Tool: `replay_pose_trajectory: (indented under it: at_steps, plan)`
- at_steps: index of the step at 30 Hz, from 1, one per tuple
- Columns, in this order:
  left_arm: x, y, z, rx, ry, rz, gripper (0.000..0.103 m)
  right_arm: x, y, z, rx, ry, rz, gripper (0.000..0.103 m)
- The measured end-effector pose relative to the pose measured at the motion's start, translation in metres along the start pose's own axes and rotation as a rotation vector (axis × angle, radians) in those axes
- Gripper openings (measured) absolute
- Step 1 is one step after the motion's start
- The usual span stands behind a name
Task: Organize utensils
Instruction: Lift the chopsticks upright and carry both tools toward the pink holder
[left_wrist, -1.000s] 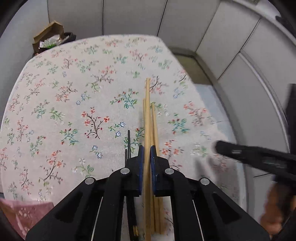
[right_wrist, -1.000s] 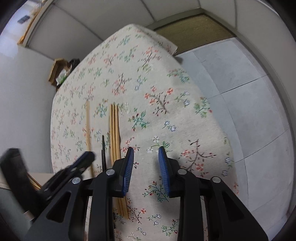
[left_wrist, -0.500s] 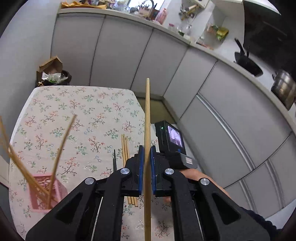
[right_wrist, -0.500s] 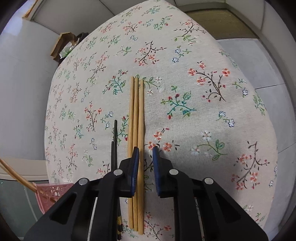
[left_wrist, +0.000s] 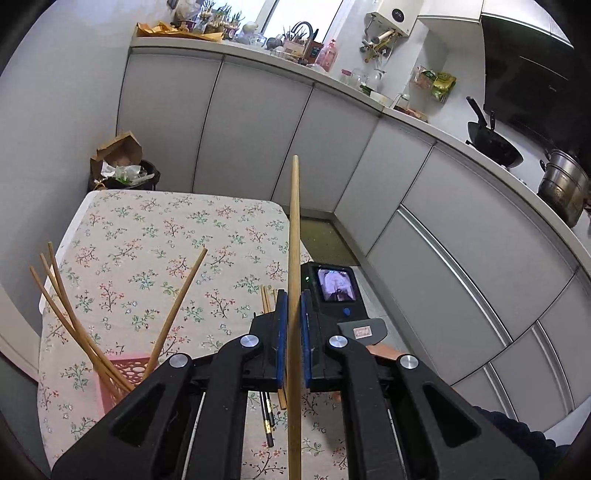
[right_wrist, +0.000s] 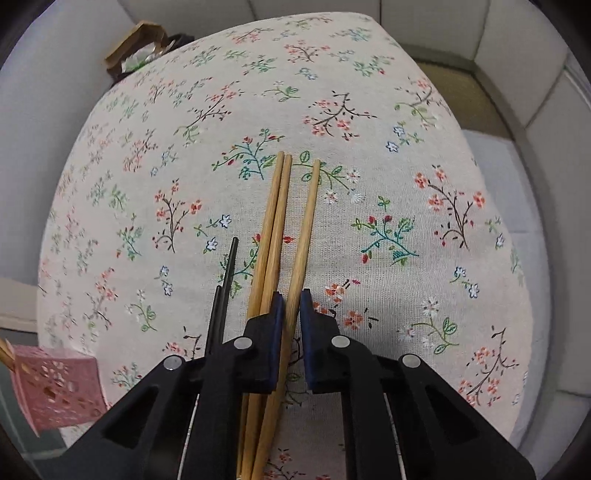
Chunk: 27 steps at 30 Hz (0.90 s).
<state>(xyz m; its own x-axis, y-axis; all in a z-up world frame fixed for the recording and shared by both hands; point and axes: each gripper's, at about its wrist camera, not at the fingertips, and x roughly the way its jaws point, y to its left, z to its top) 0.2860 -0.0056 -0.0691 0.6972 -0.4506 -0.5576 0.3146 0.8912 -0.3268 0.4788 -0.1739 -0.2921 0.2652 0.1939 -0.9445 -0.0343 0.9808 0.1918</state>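
Over on the left, a pink basket (left_wrist: 123, 373) holds four wooden chopsticks leaning outward. The left gripper (left_wrist: 291, 339) is clamped tight on one wooden chopstick (left_wrist: 294, 240), raised above the flowered tablecloth (left_wrist: 147, 236). Right side now: the right gripper (right_wrist: 291, 314) is pinching the rightmost chopstick (right_wrist: 308, 218) of three lying on the cloth, black chopsticks (right_wrist: 223, 291) just beside.

Wooden chopsticks (right_wrist: 275, 229) lie parallel beside black chopsticks (right_wrist: 225, 280).

Left gripper (left_wrist: 291, 339) with its wooden chopstick (left_wrist: 294, 236) now raised off table; right gripper (right_wrist: 291, 321) now pinching rightmost chopstick (right_wrist: 304, 229).
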Motion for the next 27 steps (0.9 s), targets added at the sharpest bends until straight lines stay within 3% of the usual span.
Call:
replay_pose_trajectory:
  at_steps: [2,8,16,27]
  plan:
    - [-0.003,0.001,0.001,0.003,-0.01,-0.004,0.006,-0.007,-0.007,0.001,0.046,-0.002,0.04,0.007]
    - [-0.016,0.007,0.001,0.017,-0.057,-0.009,0.006,-0.07,-0.017,0.002,0.067,-0.161,0.134,0.007]
    - [-0.026,0.028,0.002,-0.022,-0.094,0.018,0.006,-0.112,-0.024,-0.014,0.075,-0.294,0.22,0.007]
    - [-0.046,0.089,0.0,-0.101,-0.241,0.136,0.006,-0.196,0.045,-0.051,-0.065,-0.665,0.4,0.007]
